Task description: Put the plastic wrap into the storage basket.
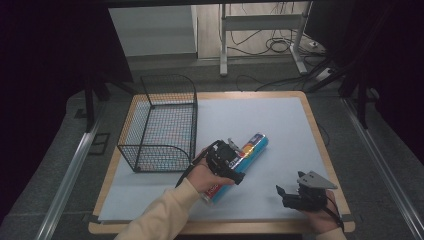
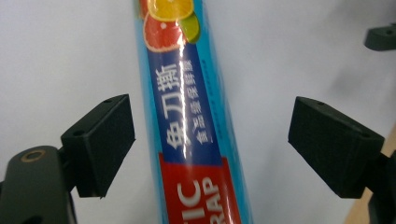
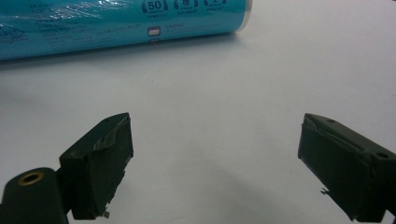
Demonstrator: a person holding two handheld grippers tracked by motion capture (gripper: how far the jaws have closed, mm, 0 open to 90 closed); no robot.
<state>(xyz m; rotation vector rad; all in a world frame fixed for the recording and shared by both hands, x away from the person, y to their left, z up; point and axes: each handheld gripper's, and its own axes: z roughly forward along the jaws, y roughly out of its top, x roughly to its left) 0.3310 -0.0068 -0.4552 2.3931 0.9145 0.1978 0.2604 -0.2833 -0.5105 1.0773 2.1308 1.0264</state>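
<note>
**Wrap roll between my spread left jaws, not gripped**

The plastic wrap roll (image 1: 239, 164) lies flat on the pale mat (image 1: 280, 120), near the front middle of the table, its far end angled toward the right rear. White mat shows on both sides of the roll along its length. The wire basket (image 1: 159, 122) stands to its left at the mat's left edge, near but apart from the roll. My left gripper (image 2: 211, 140) sits over the roll's near half, jaws spread wide, one on each side, with a gap between each pad and the roll. My right gripper (image 3: 215, 154) rests near the mat's front right corner, jaws likewise wide apart, holding nothing, bare mat between them, the roll beyond.
</note>
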